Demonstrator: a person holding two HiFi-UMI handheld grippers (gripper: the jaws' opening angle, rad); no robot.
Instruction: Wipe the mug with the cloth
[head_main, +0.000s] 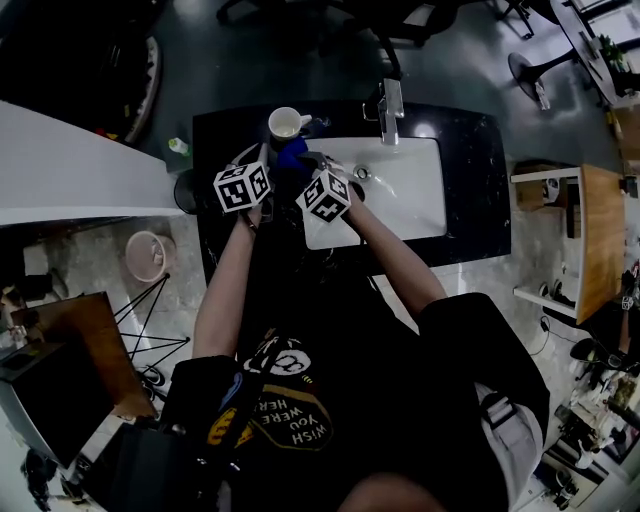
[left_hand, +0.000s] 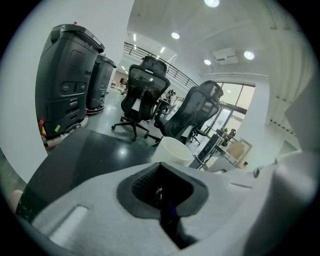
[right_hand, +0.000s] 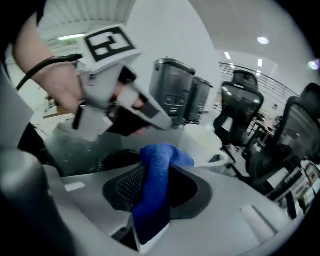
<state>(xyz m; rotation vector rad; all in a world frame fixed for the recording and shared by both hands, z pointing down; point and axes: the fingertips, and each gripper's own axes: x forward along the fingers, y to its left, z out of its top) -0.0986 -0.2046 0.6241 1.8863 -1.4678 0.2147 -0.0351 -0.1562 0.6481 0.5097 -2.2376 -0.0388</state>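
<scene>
White mug (head_main: 287, 123) upright | blue cloth (right_hand: 152, 192) lengthwise in right hand-held gripper (right_hand: 156, 186)

Mug and cloth beside the sink

The mug (head_main: 287, 123) stands on the counter (head_main: 470, 170) near its far edge, left of the tap (head_main: 390, 105) and sink (head_main: 415, 205); the cloth (head_main: 292, 153) is just before the mug, perhaps touching it.

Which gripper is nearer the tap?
Right. The right gripper, holding the cloth, is at the sink's left edge, short of the tap; the left gripper is further left, over the counter by the mug.
</scene>
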